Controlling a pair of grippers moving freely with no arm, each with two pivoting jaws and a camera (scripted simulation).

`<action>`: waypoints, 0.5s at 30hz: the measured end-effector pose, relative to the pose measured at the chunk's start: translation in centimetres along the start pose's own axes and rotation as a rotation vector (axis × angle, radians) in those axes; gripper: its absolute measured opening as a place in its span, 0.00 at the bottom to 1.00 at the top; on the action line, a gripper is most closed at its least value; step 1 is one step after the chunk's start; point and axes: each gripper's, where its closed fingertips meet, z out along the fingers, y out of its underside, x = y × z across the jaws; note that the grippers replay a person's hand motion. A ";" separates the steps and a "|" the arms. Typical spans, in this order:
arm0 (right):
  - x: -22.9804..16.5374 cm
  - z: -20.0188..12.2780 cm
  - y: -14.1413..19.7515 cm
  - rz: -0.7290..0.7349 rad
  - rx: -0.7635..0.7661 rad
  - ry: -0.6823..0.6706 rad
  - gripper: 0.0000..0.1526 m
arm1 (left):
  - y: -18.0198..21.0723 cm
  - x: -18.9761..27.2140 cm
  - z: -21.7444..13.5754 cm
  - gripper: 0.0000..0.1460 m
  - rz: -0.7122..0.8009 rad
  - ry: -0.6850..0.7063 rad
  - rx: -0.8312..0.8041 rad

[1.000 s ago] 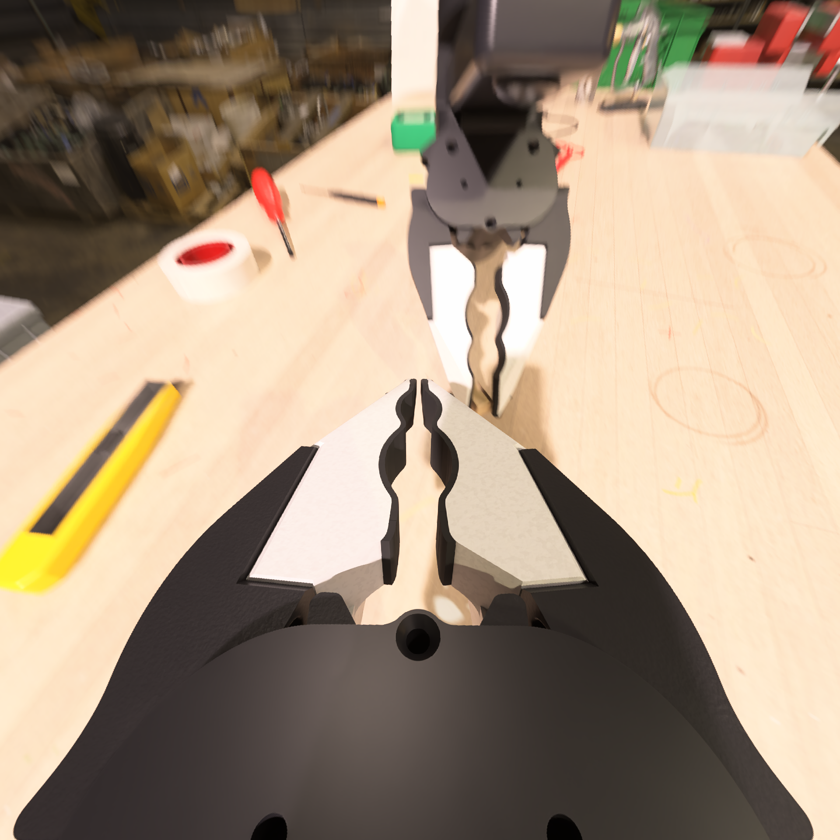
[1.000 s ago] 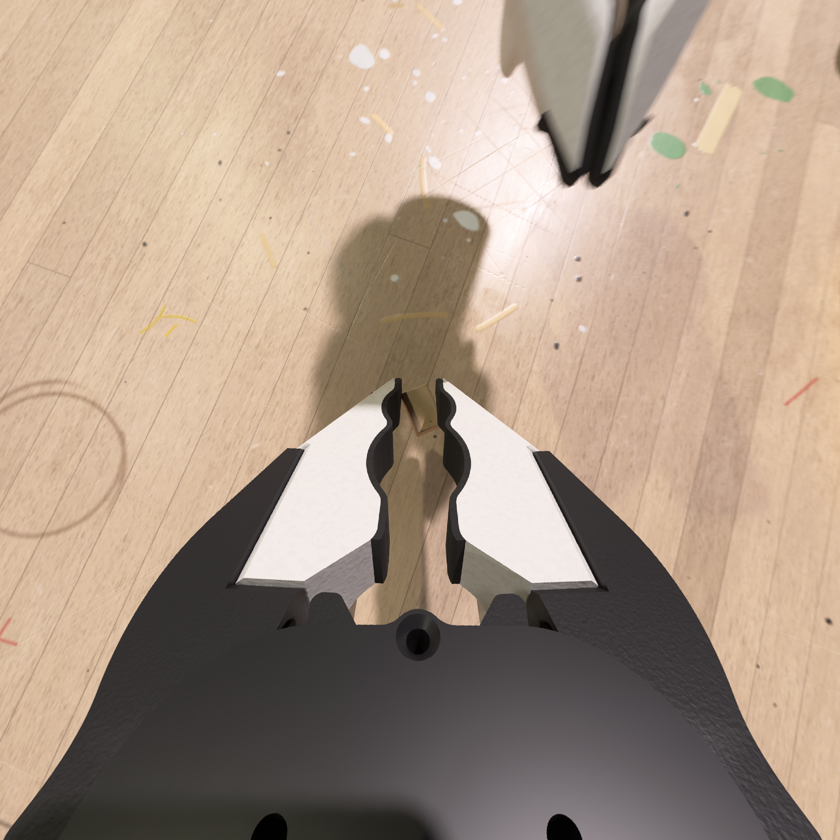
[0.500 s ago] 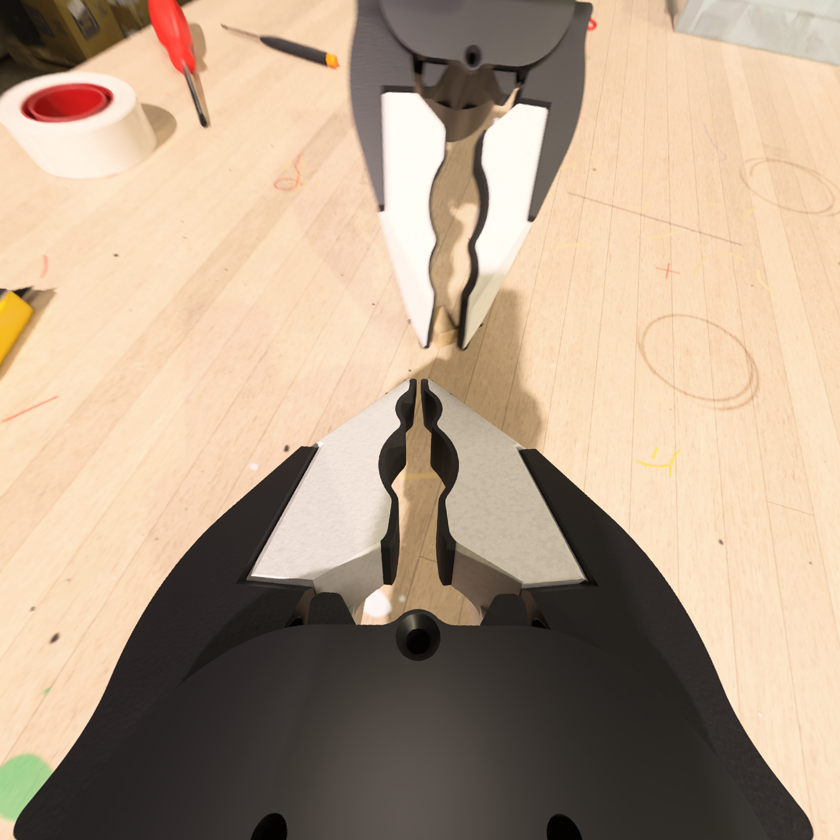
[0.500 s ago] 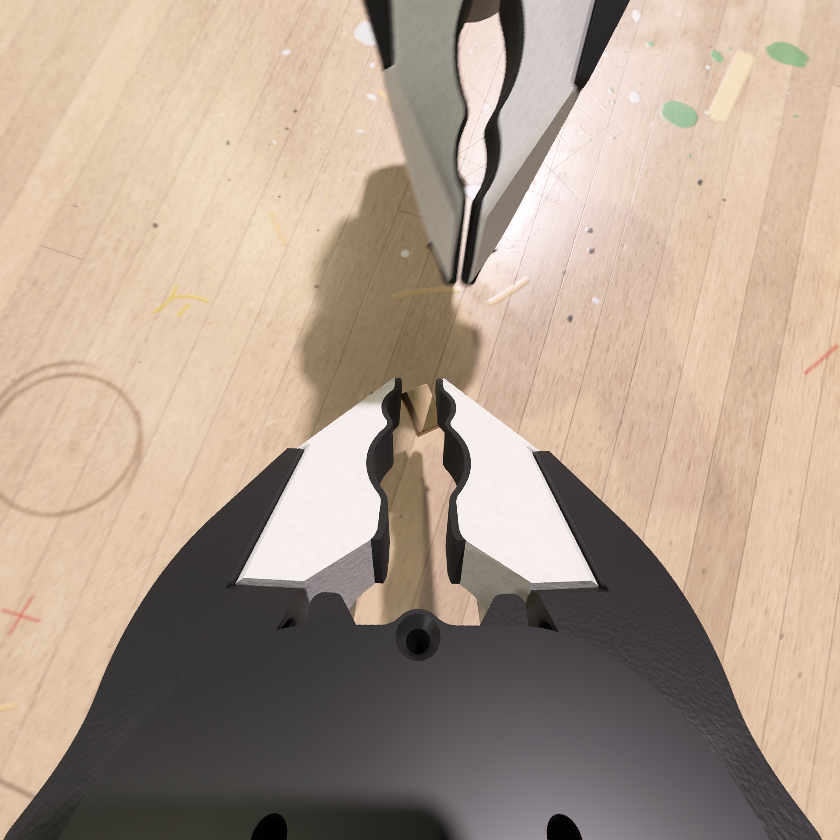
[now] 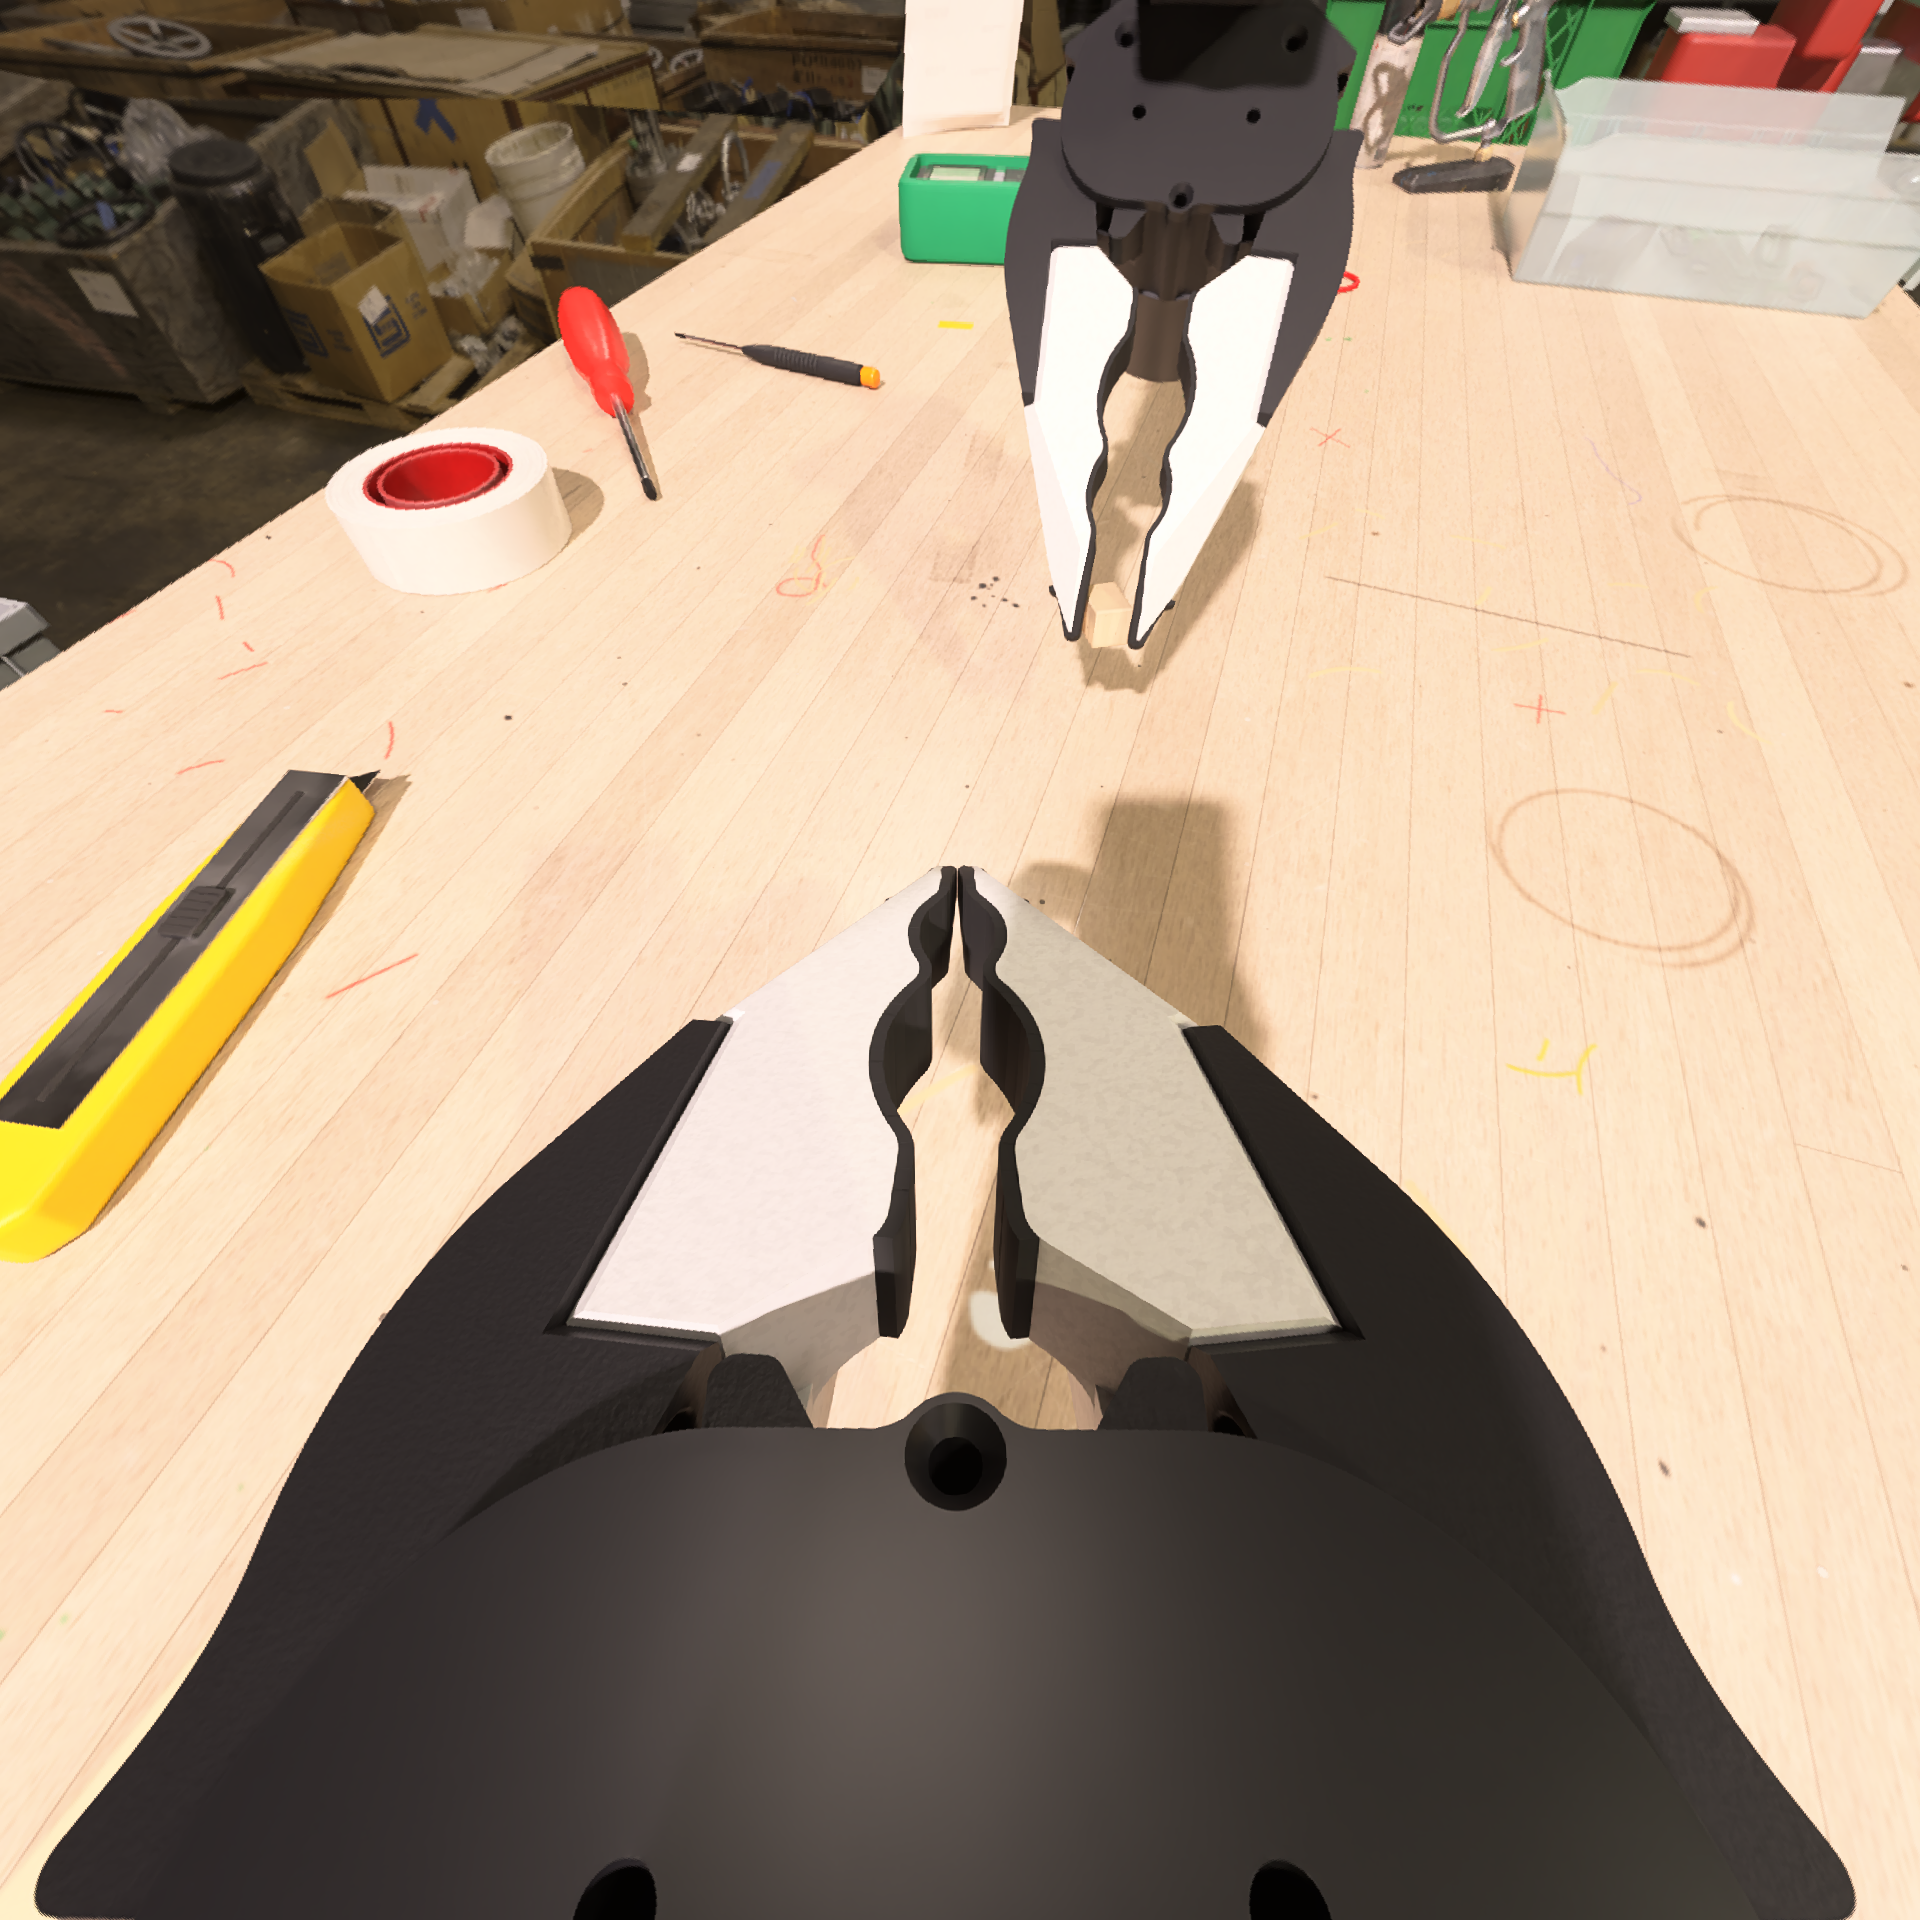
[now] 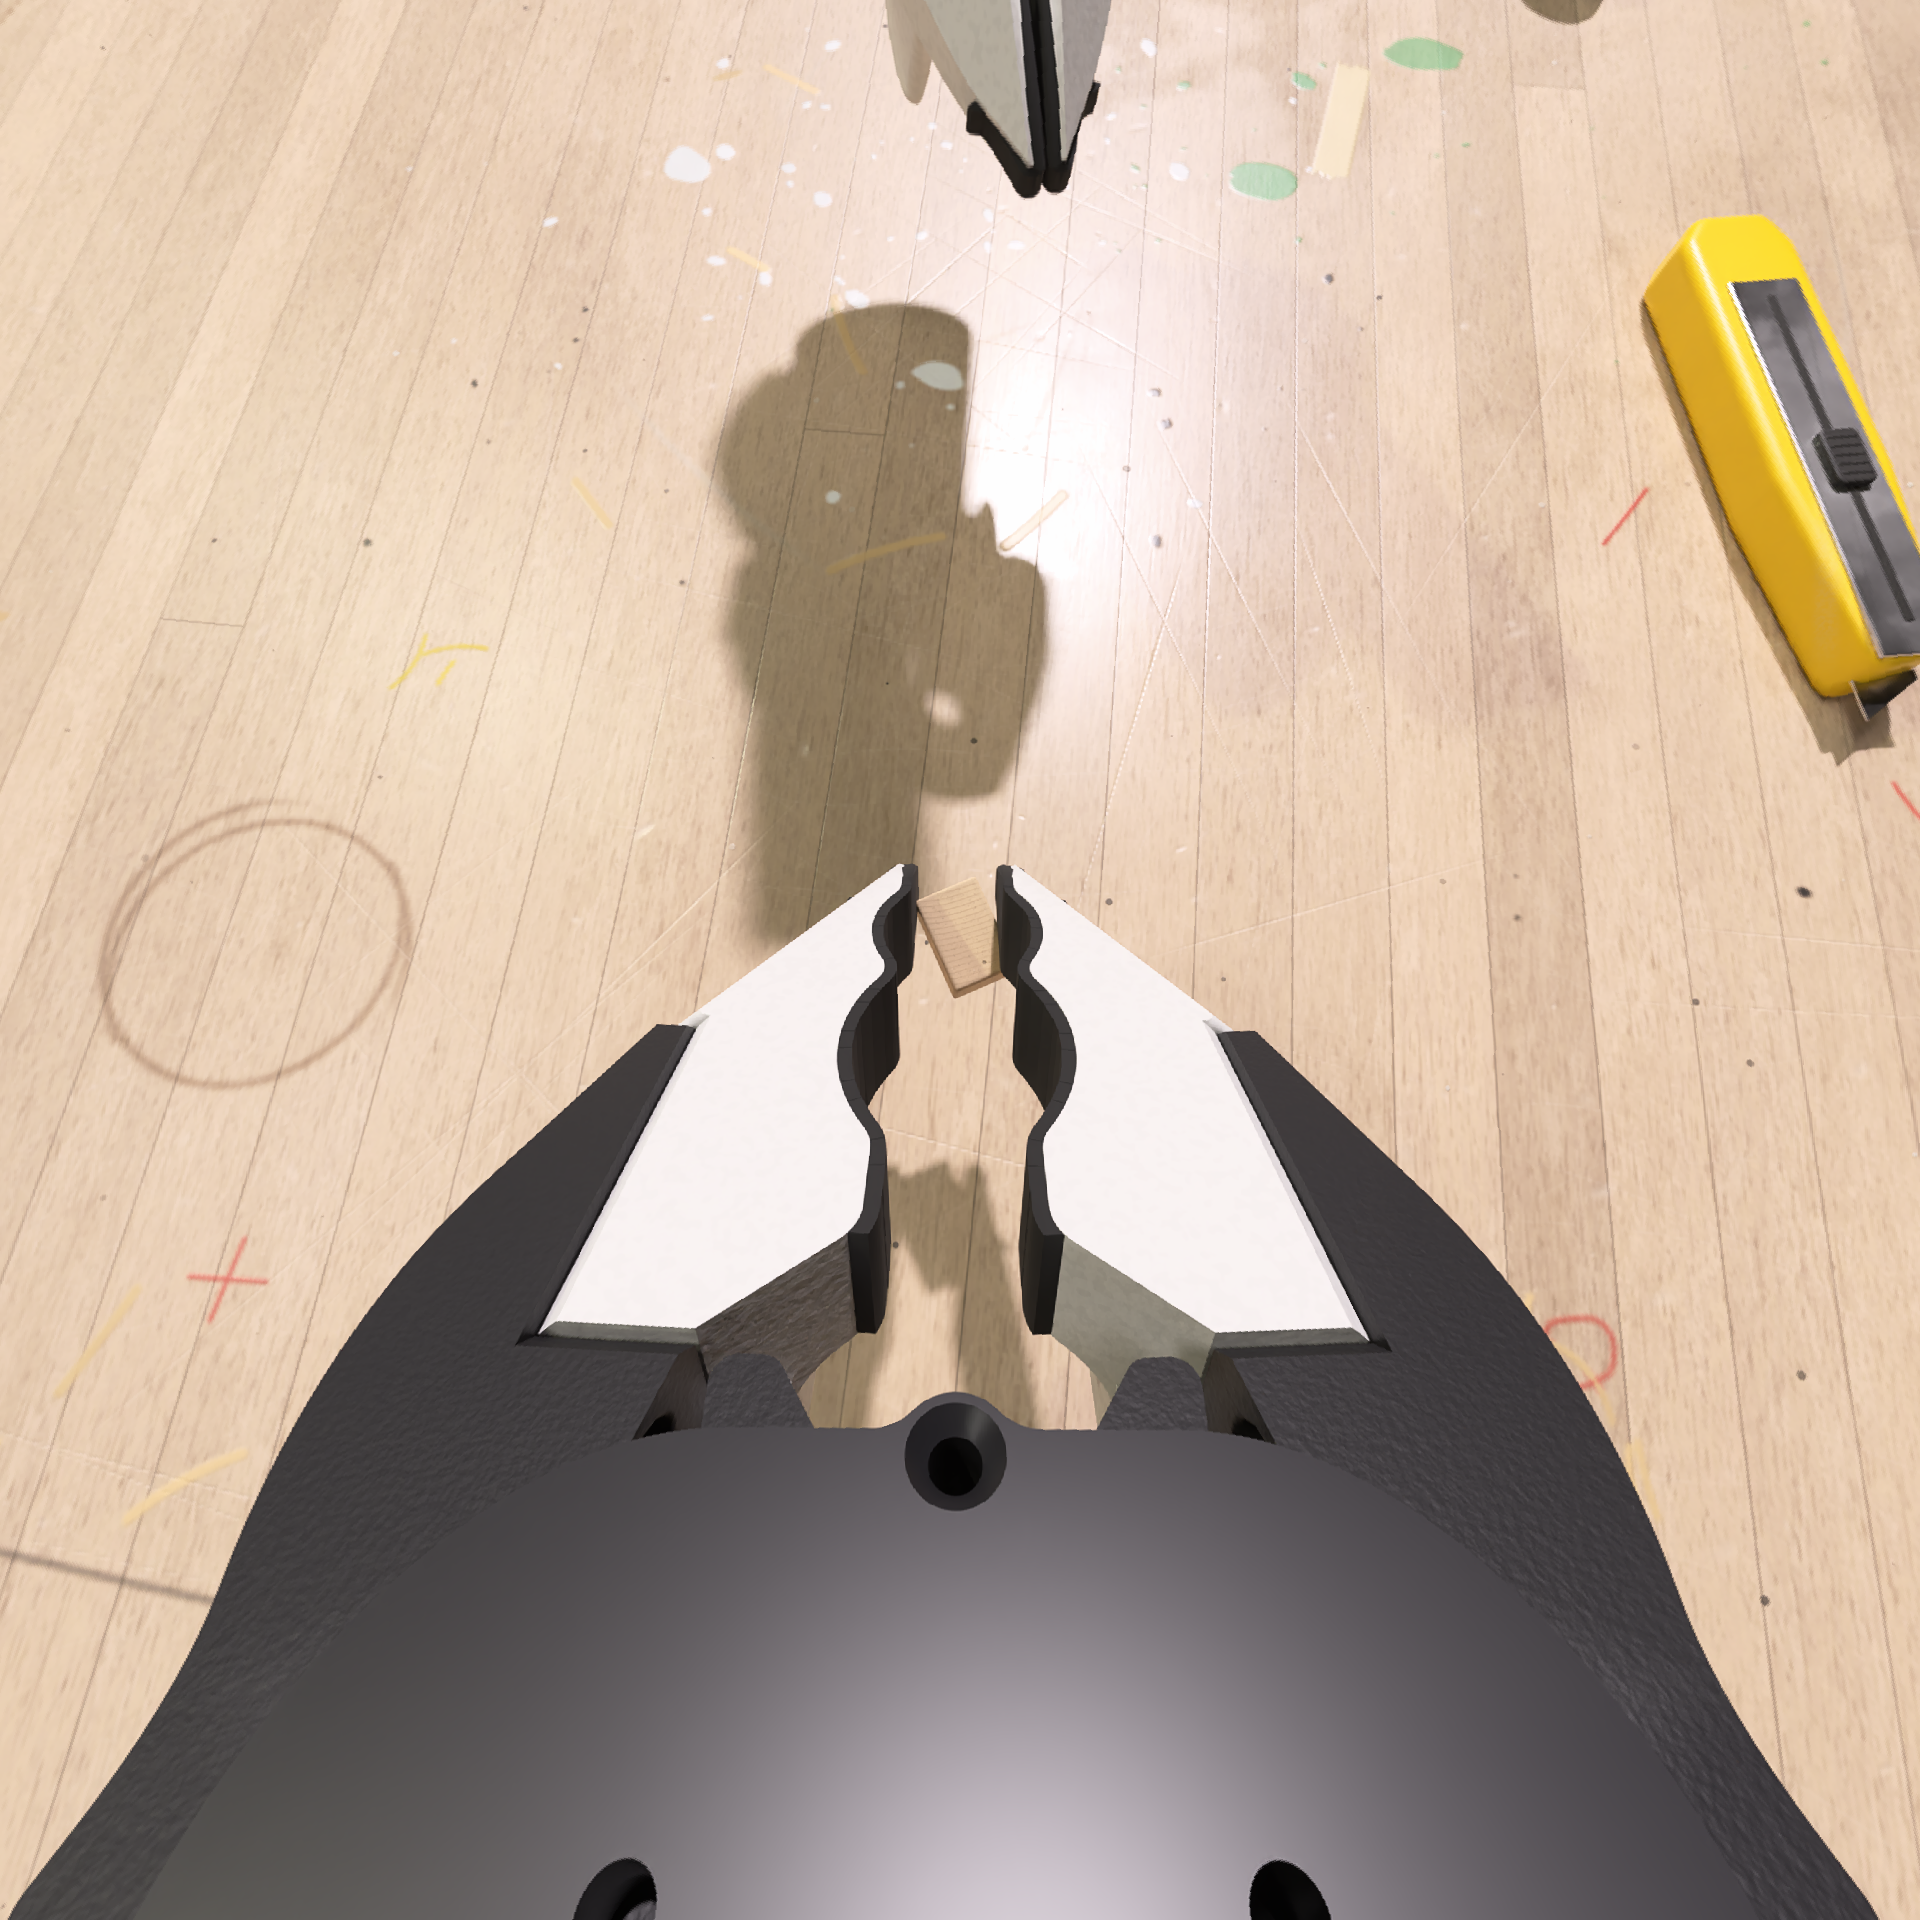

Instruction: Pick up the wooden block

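Observation:
The wooden block (image 6: 961, 937) is a small pale cube held between the tips of my right gripper (image 6: 956, 883), which is shut on it above the wooden table. In the left wrist view the same block (image 5: 1105, 611) sits between the right gripper's (image 5: 1103, 623) white fingertips, lifted off the table with its shadow below. My left gripper (image 5: 956, 878) is shut and empty, hovering over the table nearer the camera. Its closed tips (image 6: 1034, 166) show at the top of the right wrist view.
A yellow utility knife (image 5: 156, 1029) lies at the left, also seen in the right wrist view (image 6: 1797, 457). A white tape roll (image 5: 452, 509), a red screwdriver (image 5: 608, 374), a thin black screwdriver (image 5: 779, 358), a green box (image 5: 961, 203) and a clear bin (image 5: 1714, 197) stand farther back.
My left gripper has backed away from the right one and tilted up, so more of the bench shows. My right gripper still holds the block and has risen a little.

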 end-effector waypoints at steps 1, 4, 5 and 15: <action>0.0 0.1 0.1 0.000 -0.003 0.000 0.10 | 0.0 0.0 0.0 0.00 0.000 -0.001 0.006; 0.1 0.1 0.2 0.002 -0.002 -0.002 0.10 | 0.1 0.1 0.0 0.00 -0.007 0.002 0.007; 0.1 0.1 0.2 0.004 0.001 -0.003 0.10 | 0.2 0.1 0.0 0.00 -0.008 0.003 0.005; 0.0 0.3 0.1 0.004 0.002 -0.011 0.10 | 0.2 0.1 -0.4 0.00 -0.019 0.000 0.012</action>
